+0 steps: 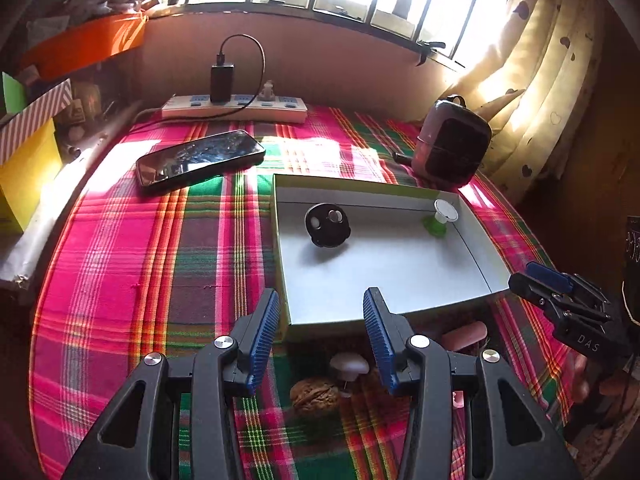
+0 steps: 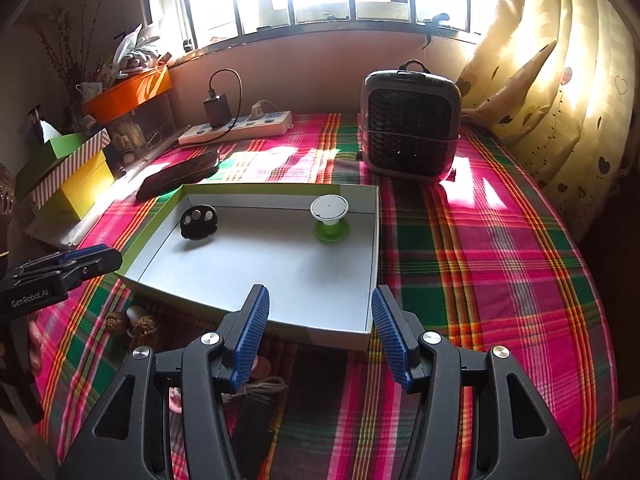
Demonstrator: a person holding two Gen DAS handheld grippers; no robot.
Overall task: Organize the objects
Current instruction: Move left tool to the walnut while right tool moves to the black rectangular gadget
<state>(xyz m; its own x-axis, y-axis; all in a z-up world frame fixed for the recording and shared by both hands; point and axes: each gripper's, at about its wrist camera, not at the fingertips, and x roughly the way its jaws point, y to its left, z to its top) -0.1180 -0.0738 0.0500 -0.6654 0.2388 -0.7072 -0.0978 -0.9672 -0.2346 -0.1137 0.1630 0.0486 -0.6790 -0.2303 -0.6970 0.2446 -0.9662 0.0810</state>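
Both grippers, left gripper (image 1: 322,334) and right gripper (image 2: 320,332), hang spread and empty over the near edge of the white tray (image 1: 400,280), where a black disc (image 1: 327,225) and green-footed spool (image 1: 440,218) sit along its far wall. Only the left view catches the walnut (image 1: 315,395) and mushroom-shaped piece (image 1: 349,364) on the plaid cloth (image 1: 120,280) before the tray; the right view shows the heater (image 2: 410,120) at the far edge face on.

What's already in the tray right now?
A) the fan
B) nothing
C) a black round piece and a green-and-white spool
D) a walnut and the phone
C: the tray holds only the black round piece and the green-and-white spool; the walnut and phone lie outside it on the cloth.
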